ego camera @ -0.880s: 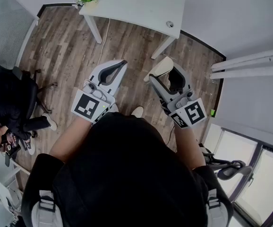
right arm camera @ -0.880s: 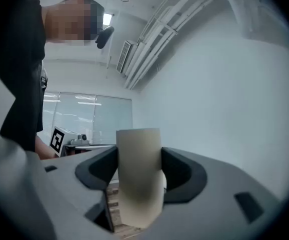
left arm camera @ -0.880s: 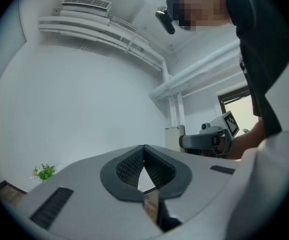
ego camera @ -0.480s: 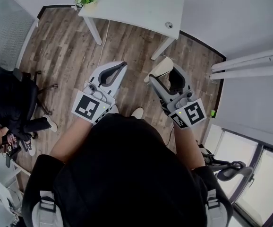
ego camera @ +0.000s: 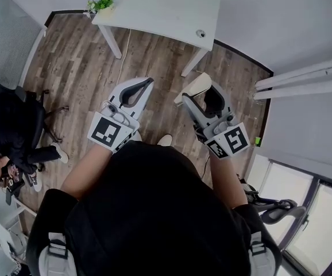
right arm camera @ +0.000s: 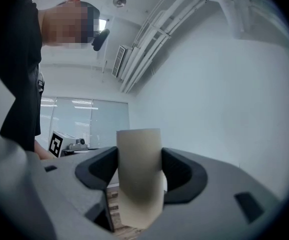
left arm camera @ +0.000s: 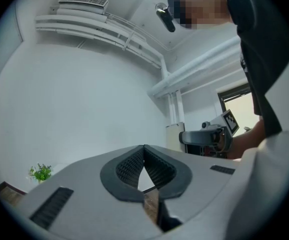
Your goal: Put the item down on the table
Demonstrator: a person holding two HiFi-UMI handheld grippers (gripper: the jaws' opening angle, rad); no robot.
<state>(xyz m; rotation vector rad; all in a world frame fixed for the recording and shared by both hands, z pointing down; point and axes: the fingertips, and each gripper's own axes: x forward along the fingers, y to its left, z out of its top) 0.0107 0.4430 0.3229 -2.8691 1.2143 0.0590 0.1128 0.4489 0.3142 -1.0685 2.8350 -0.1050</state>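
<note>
So the item is a plain beige cylinder (right arm camera: 139,176), can't tell if it's a paper cup or a cardboard tube. It sits squeezed between the two dark pads of the right claw (ego camera: 199,90), sticking up past the tips in the right gripper view. From the head view it hangs in the air over the wood-plank floor (ego camera: 77,56), well apart from the white worktop (ego camera: 166,7) at the top of the shot.

The left claw (ego camera: 146,84) has nothing in it and its tips are pinched together. It's beside the right one, also over the floor.

The only markings I can make out are the black-and-white square patterns on the marker cubes, left (ego camera: 105,131) and right (ego camera: 230,140).

On the worktop there's a little potted plant (ego camera: 100,1) at the left corner and a small round thing (ego camera: 200,33) near the right edge. A seated person in black (ego camera: 5,125) is off to the left on an office chair, and another chair (ego camera: 275,207) sits lower right. White pipes (ego camera: 304,79) run along the wall on the right.
</note>
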